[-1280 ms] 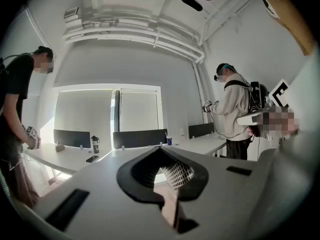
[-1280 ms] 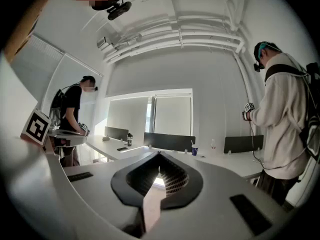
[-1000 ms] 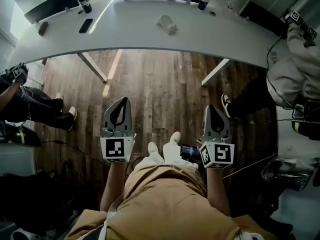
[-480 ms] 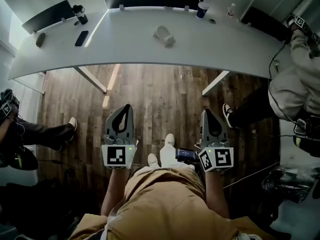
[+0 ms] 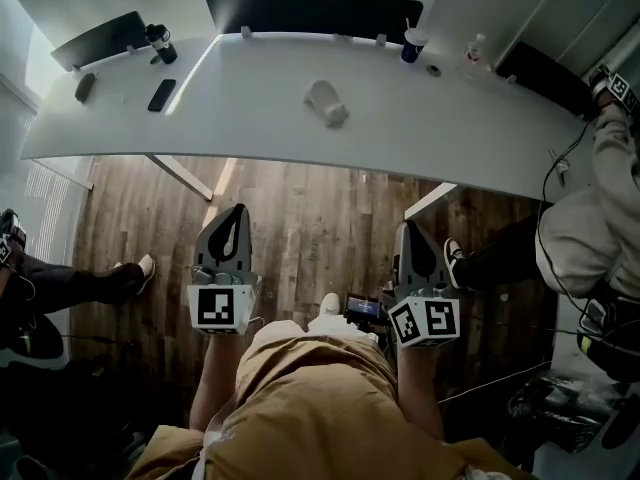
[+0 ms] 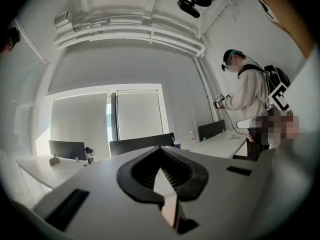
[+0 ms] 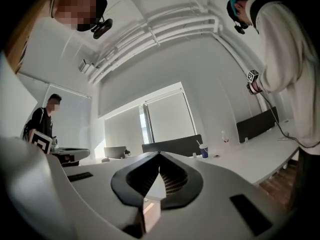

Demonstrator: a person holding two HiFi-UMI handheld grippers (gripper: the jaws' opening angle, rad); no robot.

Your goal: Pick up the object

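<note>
Head view puts the object [image 5: 327, 101], a small pale lump, alone at mid desk [image 5: 240, 118], well back from the desk's near edge. It looks light and probably rigid, so take it across its narrower sides. Your left gripper [image 5: 237, 218] and right gripper [image 5: 408, 236] are both closed and empty, short of that edge over open floor.

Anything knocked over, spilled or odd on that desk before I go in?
Nothing stands out. The white object lies alone in the middle of the desk, the blue cup stands upright with no spill, and the phone lies flat toward the left.
</note>
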